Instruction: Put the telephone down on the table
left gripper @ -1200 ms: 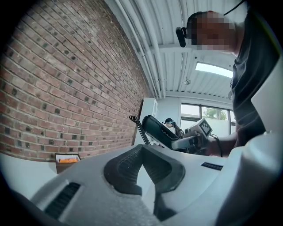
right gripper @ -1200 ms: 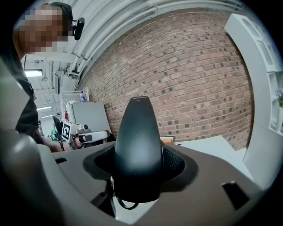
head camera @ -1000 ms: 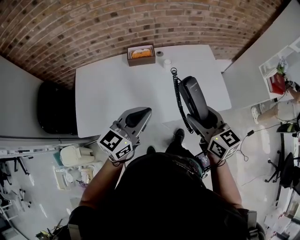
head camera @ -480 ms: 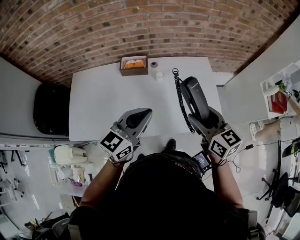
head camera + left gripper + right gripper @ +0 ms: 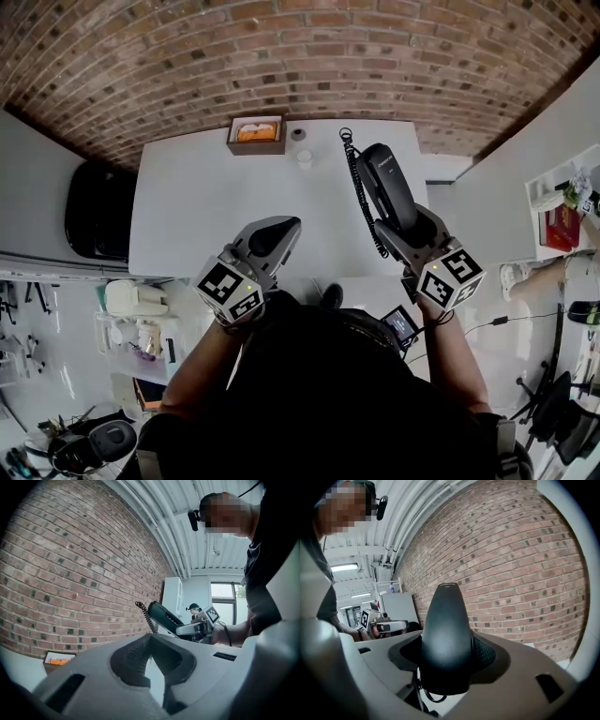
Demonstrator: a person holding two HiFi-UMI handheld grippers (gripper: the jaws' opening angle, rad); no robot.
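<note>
The black telephone handset (image 5: 386,186) stands up out of my right gripper (image 5: 405,225), which is shut on its lower end, above the right part of the white table (image 5: 206,206). Its coiled cord (image 5: 357,192) hangs along its left side. In the right gripper view the handset (image 5: 446,634) fills the jaws, pointing at the brick wall. My left gripper (image 5: 284,227) hovers at the table's near edge, shut with nothing in it. In the left gripper view the handset (image 5: 164,617) and cord (image 5: 146,616) show beyond the closed jaws of the left gripper (image 5: 151,641).
A wooden box (image 5: 257,134) holding something orange sits at the table's far edge, with two small white cups (image 5: 304,157) beside it. A black seat (image 5: 91,214) stands left of the table. A grey cabinet (image 5: 525,187) stands to the right.
The person has stepped closer to the table, so it sits nearer under both grippers. The right gripper still holds the handset the same way; the left stays shut.
</note>
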